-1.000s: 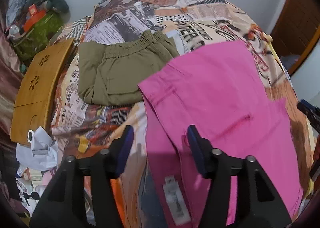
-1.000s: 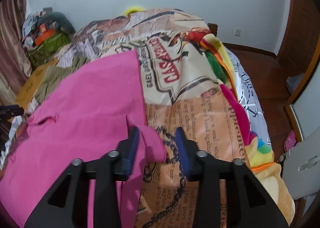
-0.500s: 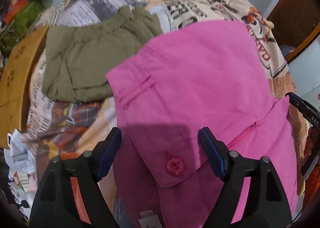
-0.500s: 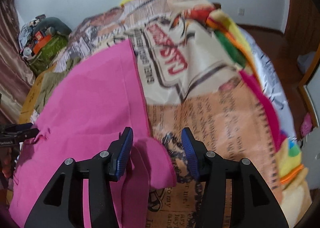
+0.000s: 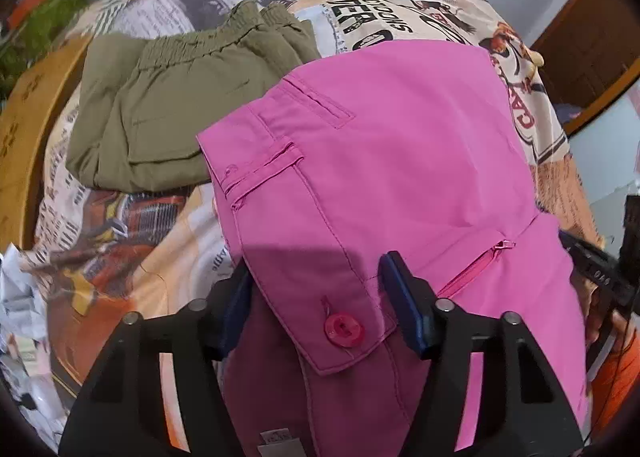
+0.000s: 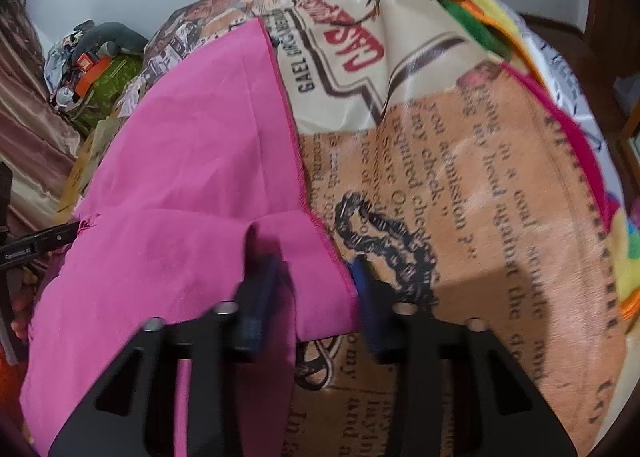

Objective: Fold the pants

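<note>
The soft, limp pink pants [image 5: 400, 161] lie on the printed bedspread [image 6: 460, 185], waistband at six o'clock between the closing, not yet pinching left gripper [image 5: 316, 297], hem corner bunched in the closing right gripper [image 6: 316, 281].

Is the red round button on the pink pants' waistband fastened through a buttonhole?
No, the red round button sits exposed on the open waistband flap of the pink pants.

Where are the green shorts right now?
In the left wrist view, the green shorts lie folded on the printed bedspread, upper left, just behind and left of the pink pants, beside a wooden board.
</note>
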A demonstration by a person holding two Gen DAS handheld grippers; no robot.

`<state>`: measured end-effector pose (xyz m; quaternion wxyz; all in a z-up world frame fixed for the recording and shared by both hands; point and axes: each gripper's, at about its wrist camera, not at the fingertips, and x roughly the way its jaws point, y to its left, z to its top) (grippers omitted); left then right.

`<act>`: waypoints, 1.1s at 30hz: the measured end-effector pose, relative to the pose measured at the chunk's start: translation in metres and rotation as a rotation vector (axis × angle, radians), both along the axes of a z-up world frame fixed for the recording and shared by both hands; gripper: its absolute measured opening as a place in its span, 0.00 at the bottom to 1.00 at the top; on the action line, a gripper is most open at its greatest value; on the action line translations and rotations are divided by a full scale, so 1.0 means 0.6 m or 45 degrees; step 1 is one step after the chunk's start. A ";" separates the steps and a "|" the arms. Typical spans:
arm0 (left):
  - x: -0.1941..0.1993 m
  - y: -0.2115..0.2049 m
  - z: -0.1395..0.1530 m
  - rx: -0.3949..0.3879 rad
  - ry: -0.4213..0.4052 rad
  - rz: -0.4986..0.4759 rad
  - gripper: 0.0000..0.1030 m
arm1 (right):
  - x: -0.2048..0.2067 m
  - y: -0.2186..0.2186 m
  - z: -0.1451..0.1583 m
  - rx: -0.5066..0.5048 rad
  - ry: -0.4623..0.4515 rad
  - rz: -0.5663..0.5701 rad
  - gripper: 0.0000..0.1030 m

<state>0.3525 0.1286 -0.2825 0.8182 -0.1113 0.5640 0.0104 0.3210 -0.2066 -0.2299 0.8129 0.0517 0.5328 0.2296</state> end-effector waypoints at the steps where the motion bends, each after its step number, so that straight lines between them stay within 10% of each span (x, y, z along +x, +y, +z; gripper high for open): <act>1: 0.000 0.002 0.000 -0.006 0.001 0.010 0.55 | -0.001 0.005 -0.001 -0.004 -0.001 0.009 0.17; 7: -0.007 0.001 0.011 0.061 -0.042 0.013 0.32 | -0.011 0.035 0.004 -0.120 -0.088 0.079 0.05; 21: -0.010 0.010 0.007 0.277 -0.067 0.031 0.17 | -0.022 0.045 0.023 -0.275 -0.215 0.091 0.04; 24: -0.009 0.029 -0.003 0.184 -0.019 0.041 0.17 | -0.018 0.046 0.024 -0.284 -0.188 0.103 0.04; 33: -0.034 0.037 0.040 0.243 -0.082 0.034 0.22 | -0.026 0.035 0.072 -0.342 -0.259 0.049 0.31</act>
